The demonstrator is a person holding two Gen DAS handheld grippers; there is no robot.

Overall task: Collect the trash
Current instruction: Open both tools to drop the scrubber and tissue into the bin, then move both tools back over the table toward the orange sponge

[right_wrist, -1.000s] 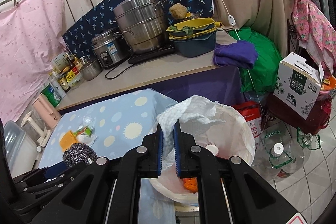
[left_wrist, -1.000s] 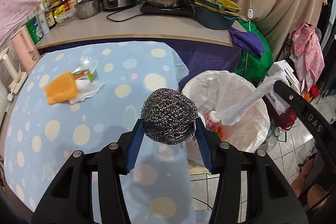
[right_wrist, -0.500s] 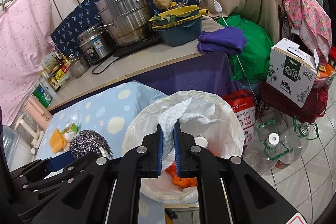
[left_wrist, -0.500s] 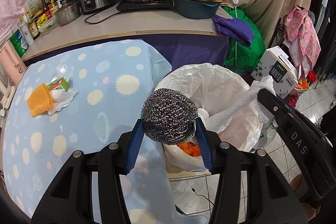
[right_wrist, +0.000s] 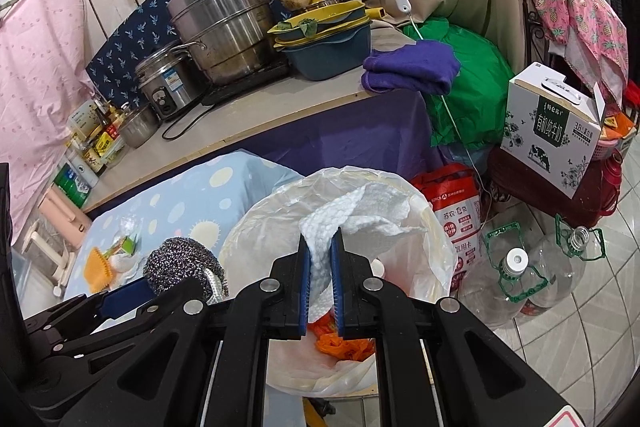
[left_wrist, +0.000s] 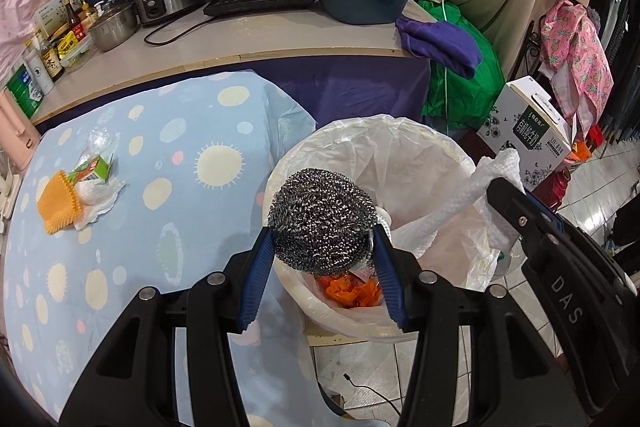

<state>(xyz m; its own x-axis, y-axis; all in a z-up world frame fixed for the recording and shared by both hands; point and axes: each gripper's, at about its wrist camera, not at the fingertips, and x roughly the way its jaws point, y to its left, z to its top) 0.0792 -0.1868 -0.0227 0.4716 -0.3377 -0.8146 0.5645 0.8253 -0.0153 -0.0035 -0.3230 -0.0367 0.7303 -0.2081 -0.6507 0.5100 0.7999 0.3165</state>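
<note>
Over the lined bin (left_wrist: pixel 400 155), left claw (left_wrist: pixel 324 239) gripping scourer (left_wrist: pixel 322 219), right claw (right_wrist: pixel 320 263) pinching paper towel (right_wrist: pixel 360 211).

Our left wrist view: looks forward and down along left gripper (left_wrist: pixel 322 259), close above bin (left_wrist: pixel 404 147) rim, table (left_wrist: pixel 132 227) at left. Our right wrist view: rides right gripper (right_wrist: pixel 320 279), faces same bin (right_wrist: pixel 256 227) from right, counter (right_wrist: pixel 256 123) beyond. We see both views share bin, table edge, counter, milk carton (right_wrist: pixel 554 131); each catches other gripper.
</note>
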